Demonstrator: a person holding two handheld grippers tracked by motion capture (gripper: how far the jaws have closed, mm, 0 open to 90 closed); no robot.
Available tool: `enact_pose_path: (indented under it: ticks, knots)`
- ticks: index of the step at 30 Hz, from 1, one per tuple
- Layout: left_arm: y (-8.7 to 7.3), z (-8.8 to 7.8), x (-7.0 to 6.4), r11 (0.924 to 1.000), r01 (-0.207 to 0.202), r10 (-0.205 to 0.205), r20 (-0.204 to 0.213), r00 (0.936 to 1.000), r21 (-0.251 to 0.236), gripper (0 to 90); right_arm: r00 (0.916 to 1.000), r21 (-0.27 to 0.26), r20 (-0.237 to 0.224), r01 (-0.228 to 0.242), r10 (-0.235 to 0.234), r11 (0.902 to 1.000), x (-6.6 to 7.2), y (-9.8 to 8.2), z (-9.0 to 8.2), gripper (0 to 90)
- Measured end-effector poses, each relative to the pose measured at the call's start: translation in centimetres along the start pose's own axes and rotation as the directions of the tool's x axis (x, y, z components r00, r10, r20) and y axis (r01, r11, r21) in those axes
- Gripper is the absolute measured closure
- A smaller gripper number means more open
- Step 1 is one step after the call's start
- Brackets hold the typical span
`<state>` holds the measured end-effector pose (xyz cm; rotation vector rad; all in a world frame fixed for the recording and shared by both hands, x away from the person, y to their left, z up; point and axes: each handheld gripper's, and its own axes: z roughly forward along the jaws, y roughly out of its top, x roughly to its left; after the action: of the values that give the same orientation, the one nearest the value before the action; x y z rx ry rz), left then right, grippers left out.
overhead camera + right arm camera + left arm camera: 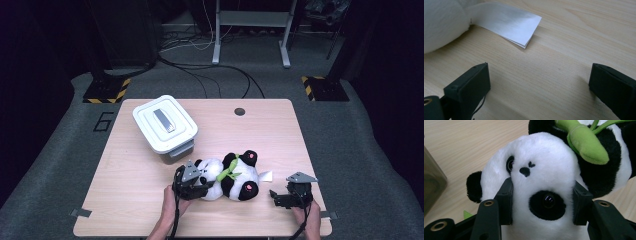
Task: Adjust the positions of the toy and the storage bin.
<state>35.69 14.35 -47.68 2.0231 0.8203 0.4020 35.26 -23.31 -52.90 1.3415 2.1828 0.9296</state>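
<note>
A black-and-white panda plush [235,176] with a green leaf at its neck lies on its back near the front of the wooden table [125,200]. My left gripper [202,186] comes in from the left, its jaws pressed against both sides of the panda's white head [544,170], so the left gripper [544,205] is shut on the head. My right gripper [274,197] rests low on the table to the right of the plush. In its own view the right gripper [539,85] stands open over bare wood, behind the panda's white label [506,23].
A white lidded storage bin [165,122] stands at the back left of the table, just behind the plush. A small round hole [239,111] sits near the far edge. Cables and stand legs lie on the grey floor beyond.
</note>
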Motion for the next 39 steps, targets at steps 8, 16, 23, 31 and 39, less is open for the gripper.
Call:
enact_pose_path:
  ticks: [8,16,23,31,39]
  knots:
    - [-0.1,-0.5,0.2,1.0,-0.006,0.006,0.022,0.9997,-0.004,49.3,1.0,0.0,0.0,-0.002,0.002,1.0,0.0,0.0,0.0,2.9]
    - [-0.4,-1.4,0.7,1.0,-0.006,0.005,0.03,0.9995,0.003,49.0,1.0,0.001,0.0,-0.001,0.001,1.0,0.0,0.0,0.0,2.8]
    - [-0.7,-2.3,1.1,0.9999,-0.002,0.002,0.034,0.9994,0.014,48.7,1.0,0.002,0.0,-0.002,0.002,1.0,0.0,0.0,0.0,2.8]
    - [-1.2,-3.2,1.5,0.9998,0.0,-0.001,0.044,0.999,0.019,48.2,1.0,0.001,0.0,-0.002,0.002,1.0,0.0,0.0,0.0,2.9]
    - [-1.7,-4.1,2.0,0.9996,-0.005,0.003,0.058,0.9983,0.028,47.7,1.0,0.001,0.0,-0.002,0.002,1.0,0.0,0.0,0.0,2.9]
